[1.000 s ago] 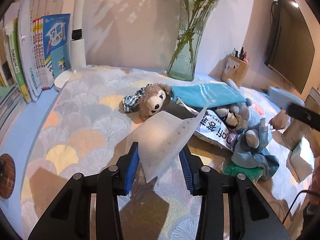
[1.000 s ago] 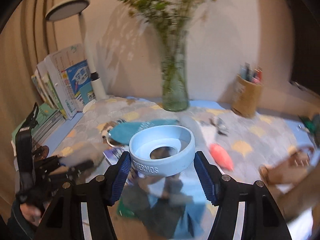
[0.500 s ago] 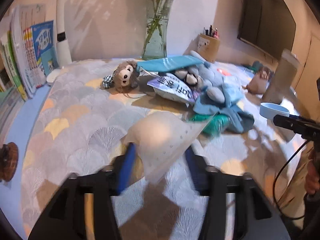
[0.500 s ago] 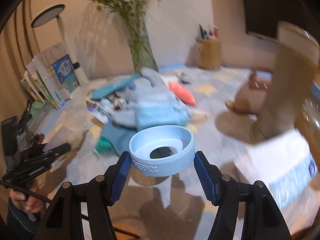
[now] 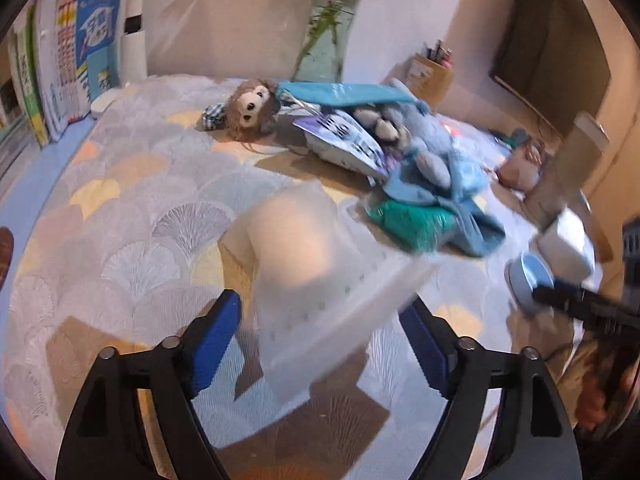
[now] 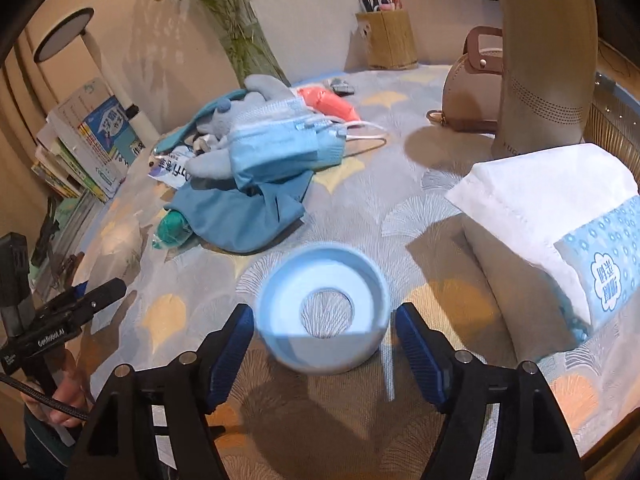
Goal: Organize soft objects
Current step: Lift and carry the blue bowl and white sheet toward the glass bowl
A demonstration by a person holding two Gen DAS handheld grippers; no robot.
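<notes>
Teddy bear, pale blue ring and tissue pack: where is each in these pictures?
Teddy bear (image 5: 251, 109), left wrist view, on its face.
Pale blue ring (image 6: 322, 307), right wrist view, on its inner flat surface.
Tissue pack (image 6: 548, 200), right wrist view, on its white top.

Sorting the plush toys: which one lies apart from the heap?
The brown bear with the checked bow, left of the pile; the grey-blue plush is buried among the cloths.

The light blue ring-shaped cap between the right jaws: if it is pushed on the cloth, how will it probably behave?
The light blue cap looks like rigid moulded plastic, so it should probably keep its shape. It is hollow, so likely light and easy to slide. Its round wall may let it roll if tipped on edge on the patterned cloth.
</notes>
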